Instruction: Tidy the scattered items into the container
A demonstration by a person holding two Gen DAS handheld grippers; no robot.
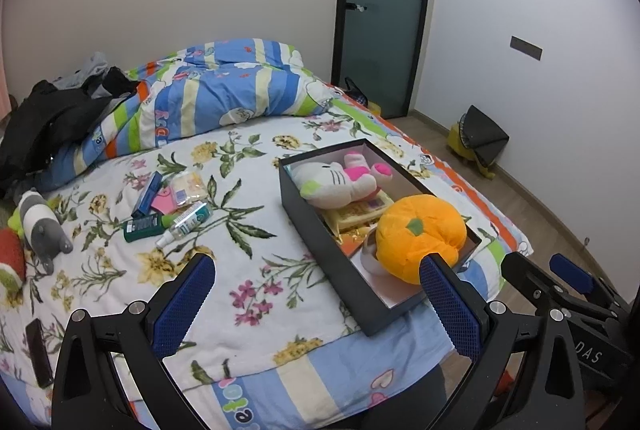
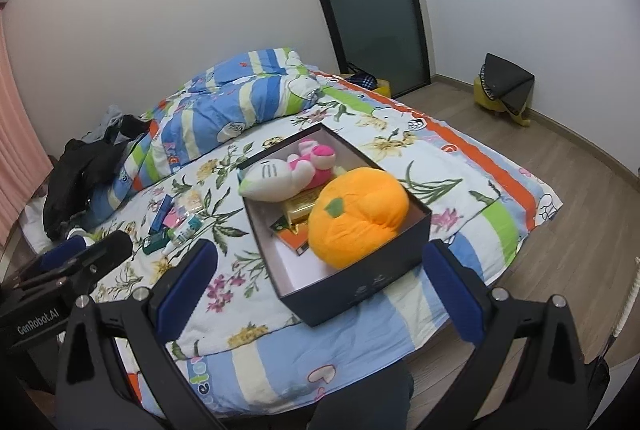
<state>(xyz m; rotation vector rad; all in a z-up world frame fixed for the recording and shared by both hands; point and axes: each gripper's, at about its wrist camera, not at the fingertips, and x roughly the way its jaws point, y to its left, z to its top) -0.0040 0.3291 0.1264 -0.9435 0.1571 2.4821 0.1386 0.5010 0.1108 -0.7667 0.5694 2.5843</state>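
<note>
Dark box [image 1: 320, 230] is seen open-topped on the bed [image 1: 256, 270], long rectangle, pale inside, set near the bed's foot edge and angled to it. Packed inside: orange plush pumpkin [image 1: 420, 230] at the near end, bulging above the rim; white-and-pink plush cat [image 1: 340, 177] at the far end, lying on its side; yellow packets and an orange book are partly seen beneath them. A strip of bare box floor is visible at the near corner in the right wrist view.

Loose items are clustered on the floral blanket left of the box, well apart from it: blue carton [image 1: 147, 193], pink card, clear pouch [image 1: 188, 185], green bottle [image 1: 146, 226], clear spray bottle [image 1: 186, 224], the two bottles touching. Grey-striped plush [image 1: 40, 226] lies further left near the bed's side edge; a dark phone [image 1: 38, 352] lies near the foot edge.

Left hand-held gripper [image 1: 316, 306]: spread wide, nothing grasped, held above the foot of the bed. Right hand-held gripper [image 2: 320, 294]: spread wide, nothing grasped, near box end framed between its fingers.

Open blanket is seen between box and clutter. Folded quilt [image 1: 208, 97] and dark clothes [image 1: 52, 117] are heaped at the far end. Wood floor [image 2: 560, 157] lies open to the right of the bed.
</note>
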